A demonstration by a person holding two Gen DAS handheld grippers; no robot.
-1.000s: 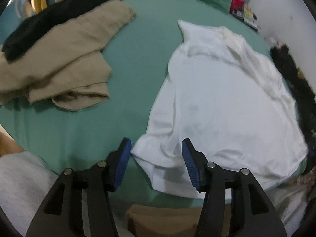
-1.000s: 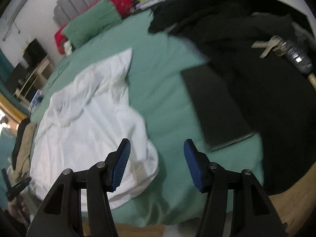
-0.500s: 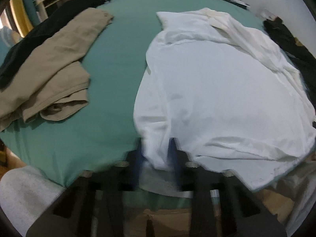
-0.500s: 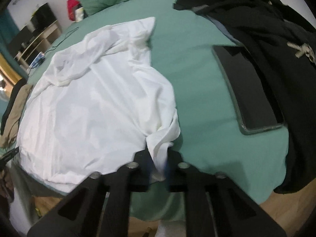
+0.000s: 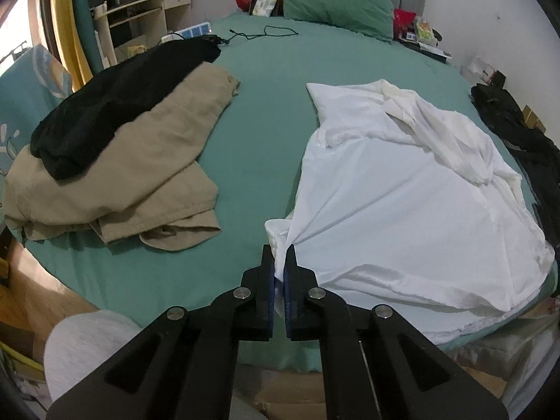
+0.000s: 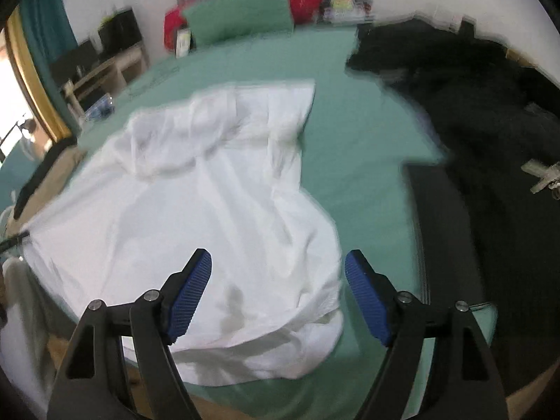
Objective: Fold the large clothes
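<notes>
White shirt (image 5: 402,210) corner now pinched in closed left gripper (image 5: 279,259), lifting off green bed (image 5: 262,133); right gripper (image 6: 278,287) opening, empty, having just released its corner, leaving fold one-handed.

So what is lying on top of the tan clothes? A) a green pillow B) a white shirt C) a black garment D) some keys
C: a black garment lies draped over the tan clothes on the green bed sheet.

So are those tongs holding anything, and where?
The left tongs pinch the white shirt at its near left corner. The right tongs are opening, gripping nothing.
</notes>
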